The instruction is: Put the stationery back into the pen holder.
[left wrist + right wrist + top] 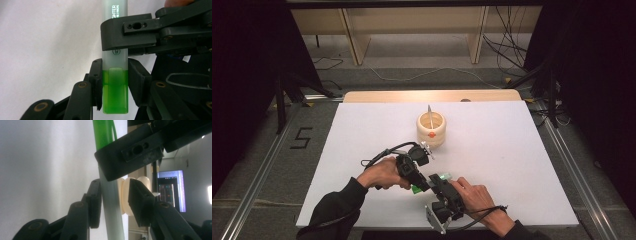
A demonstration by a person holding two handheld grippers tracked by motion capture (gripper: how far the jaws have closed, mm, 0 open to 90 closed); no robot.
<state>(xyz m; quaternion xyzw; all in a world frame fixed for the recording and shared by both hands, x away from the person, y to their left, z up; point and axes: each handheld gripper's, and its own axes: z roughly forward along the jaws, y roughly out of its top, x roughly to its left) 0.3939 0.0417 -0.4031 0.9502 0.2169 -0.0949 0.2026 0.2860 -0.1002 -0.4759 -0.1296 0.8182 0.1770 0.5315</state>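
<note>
Low in the middle of the high view, two hands meet over the white table (512, 165), each holding tongs, and between them is a highlighter (115, 65) with a green cap. The left tongs (115, 82) are clamped on the green cap end, both pads pressed flat against its sides in the left gripper view. The right tongs (113, 202) are set around the pale barrel: in the right gripper view the left-hand pad lies against it, while a gap shows between the barrel and the right-hand pad, so they are narrowed around it but not gripping. In the high view the pen shows as a green speck (416, 189) between the two tools. Above them, at the frame's center, stands a cream cup (431, 129) with a thin stick (429, 116) in it.
</note>
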